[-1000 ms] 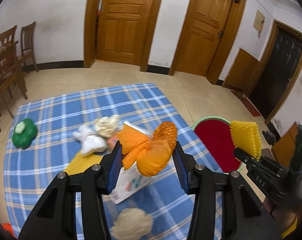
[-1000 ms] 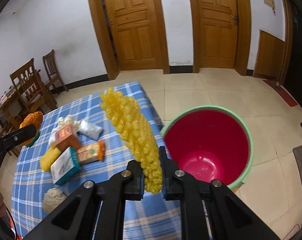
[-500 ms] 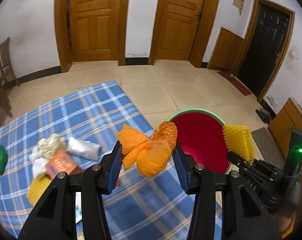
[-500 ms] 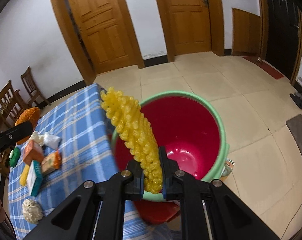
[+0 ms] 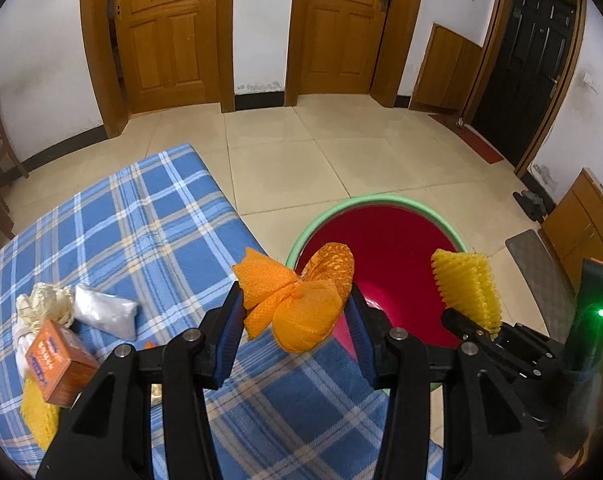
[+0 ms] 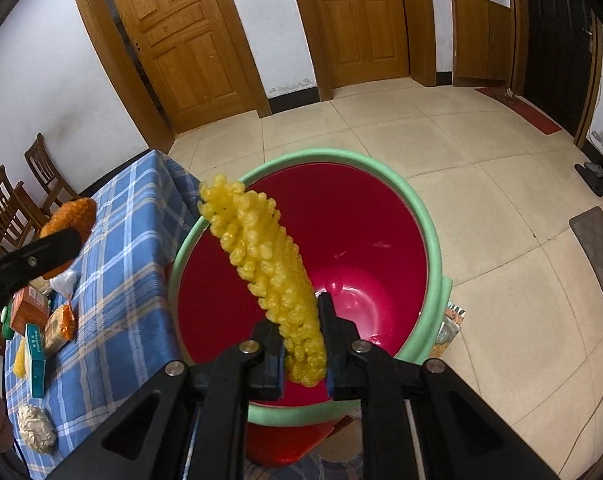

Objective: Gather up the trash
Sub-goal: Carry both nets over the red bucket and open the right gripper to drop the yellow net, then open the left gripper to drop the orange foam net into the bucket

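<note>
Now both tongs hang over the red bin [image 6: 381, 240]; right tongs [image 6: 303, 350] opening around yellow foam net [image 6: 269, 276], left tongs [image 5: 297, 320] gripping orange net [image 5: 297, 308].

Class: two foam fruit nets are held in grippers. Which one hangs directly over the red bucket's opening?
The yellow foam net in the right gripper, whose jaws are opening; the orange foam net is above the bucket's edge.

Both wrist views down over bucket [image 6: 429, 240]
</note>
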`<state>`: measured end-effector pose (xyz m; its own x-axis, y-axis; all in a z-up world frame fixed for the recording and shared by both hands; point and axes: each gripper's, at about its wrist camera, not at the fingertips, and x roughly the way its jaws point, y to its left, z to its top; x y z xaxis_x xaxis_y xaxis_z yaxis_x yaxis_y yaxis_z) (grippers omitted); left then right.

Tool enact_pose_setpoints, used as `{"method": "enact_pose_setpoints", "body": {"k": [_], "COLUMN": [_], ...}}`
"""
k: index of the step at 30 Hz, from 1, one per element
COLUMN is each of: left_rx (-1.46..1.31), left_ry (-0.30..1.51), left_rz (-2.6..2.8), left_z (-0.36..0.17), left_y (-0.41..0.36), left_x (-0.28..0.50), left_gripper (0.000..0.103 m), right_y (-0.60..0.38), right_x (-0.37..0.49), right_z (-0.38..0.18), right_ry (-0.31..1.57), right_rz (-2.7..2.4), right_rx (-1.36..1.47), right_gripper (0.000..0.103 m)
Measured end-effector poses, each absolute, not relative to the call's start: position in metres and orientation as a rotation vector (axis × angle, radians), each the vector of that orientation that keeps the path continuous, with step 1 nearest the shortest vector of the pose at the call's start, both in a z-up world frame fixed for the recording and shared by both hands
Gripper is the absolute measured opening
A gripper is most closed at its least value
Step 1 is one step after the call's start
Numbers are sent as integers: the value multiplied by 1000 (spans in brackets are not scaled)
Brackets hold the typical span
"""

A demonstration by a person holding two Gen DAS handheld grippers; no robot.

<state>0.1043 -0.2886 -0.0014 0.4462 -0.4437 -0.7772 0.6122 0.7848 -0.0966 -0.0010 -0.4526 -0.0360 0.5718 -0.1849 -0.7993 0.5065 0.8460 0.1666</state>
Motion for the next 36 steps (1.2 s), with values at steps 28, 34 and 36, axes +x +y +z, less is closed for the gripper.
{"method": "enact_pose_setpoints", "body": {"k": [28, 34, 36], "left_rx": [268, 273, 269], "left_ry": [926, 904, 901], "left_rz": [-721, -709, -703], "left_z": [-23, -18, -16], "left_y": [-328, -327, -326], "left_x": [102, 99, 99], "left_gripper": [64, 73, 73], "right_y": [-466, -469, -469], "right_x": [-25, -28, -28], "right_z": [-14, -12, -11], "right_ry": [795, 783, 782], "right_rz": [-461, -470, -467], "right_rx": [426, 438, 441], "right_gripper": [65, 68, 69]}}
